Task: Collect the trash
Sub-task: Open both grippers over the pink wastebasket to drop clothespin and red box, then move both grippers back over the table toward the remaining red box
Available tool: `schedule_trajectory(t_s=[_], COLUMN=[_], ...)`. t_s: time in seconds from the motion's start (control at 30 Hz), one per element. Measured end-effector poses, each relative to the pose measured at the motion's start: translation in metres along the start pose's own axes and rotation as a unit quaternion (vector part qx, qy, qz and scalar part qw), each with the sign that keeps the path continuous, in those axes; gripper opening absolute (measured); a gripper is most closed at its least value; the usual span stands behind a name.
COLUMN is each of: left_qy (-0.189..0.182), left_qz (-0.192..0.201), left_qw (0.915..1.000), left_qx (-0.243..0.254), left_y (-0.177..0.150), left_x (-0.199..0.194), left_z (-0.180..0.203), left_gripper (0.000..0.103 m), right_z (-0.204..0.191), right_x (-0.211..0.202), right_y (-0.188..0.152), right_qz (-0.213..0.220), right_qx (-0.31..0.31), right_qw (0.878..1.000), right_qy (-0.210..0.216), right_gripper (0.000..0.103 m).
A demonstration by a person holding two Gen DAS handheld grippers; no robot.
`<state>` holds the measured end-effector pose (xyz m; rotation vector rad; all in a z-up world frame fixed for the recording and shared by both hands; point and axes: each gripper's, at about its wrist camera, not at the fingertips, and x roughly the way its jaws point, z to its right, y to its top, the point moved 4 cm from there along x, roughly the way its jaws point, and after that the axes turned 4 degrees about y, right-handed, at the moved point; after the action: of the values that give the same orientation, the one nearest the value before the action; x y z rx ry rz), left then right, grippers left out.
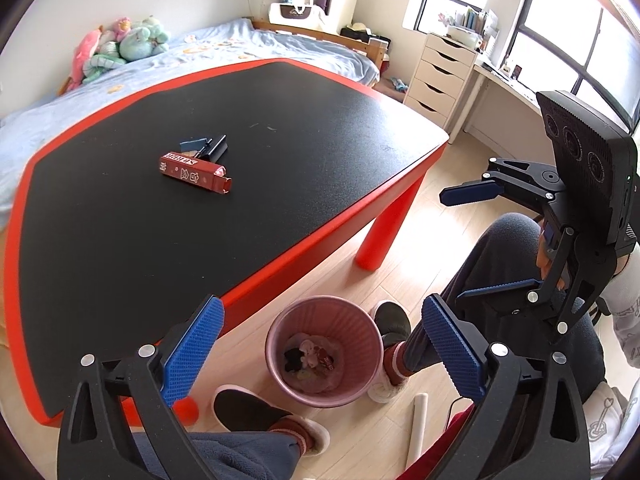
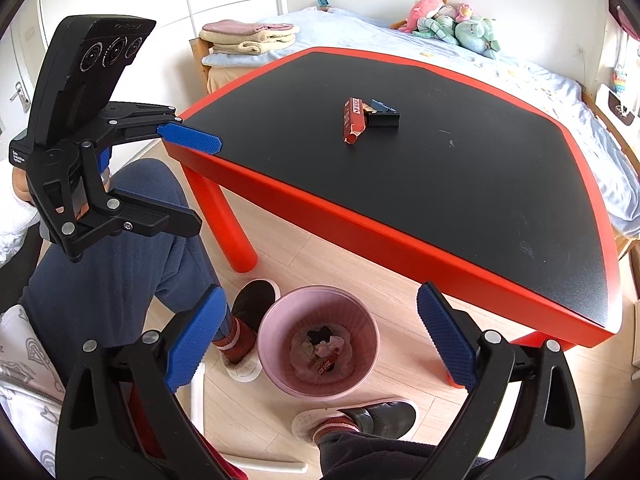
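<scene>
Trash bin (image 1: 324, 354) | red wrapper (image 2: 326, 365) inside | table box (image 1: 193, 171) reads "SOIREE"

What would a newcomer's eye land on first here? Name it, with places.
The black table with its red rim fills the view, with a red carton and a small black and blue box lying touching near its middle. Below its edge, a pink bin with scraps inside stands on the wooden floor between the person's slippered feet, framed by the open left claw.
</scene>
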<state>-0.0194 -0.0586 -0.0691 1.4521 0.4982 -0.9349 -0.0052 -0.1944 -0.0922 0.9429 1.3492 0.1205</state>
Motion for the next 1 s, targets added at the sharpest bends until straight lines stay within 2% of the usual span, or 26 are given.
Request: schedule_trajectory(t_s=[0.53,1.0], left_qy=[0.023,0.053], left_qz=[-0.002,0.012], left_qw=[0.9995,0.9974], left_qx=[-0.023,-0.046], left_y=[0.004,0.027], left_x=[-0.006,-0.002], left_z=[-0.021,-0.063], left_gripper=[0.095,0.095], right_z=[0.009,0.023], right_x=[-0.004,0.006], right_y=[0.003,0.042], right_qz=[0.006,0.018], right_qx=[0.027,0.022], right_qw=[1.0,0.999], right_qy=[-0.005,-0.018], right_gripper=[0.098,0.098])
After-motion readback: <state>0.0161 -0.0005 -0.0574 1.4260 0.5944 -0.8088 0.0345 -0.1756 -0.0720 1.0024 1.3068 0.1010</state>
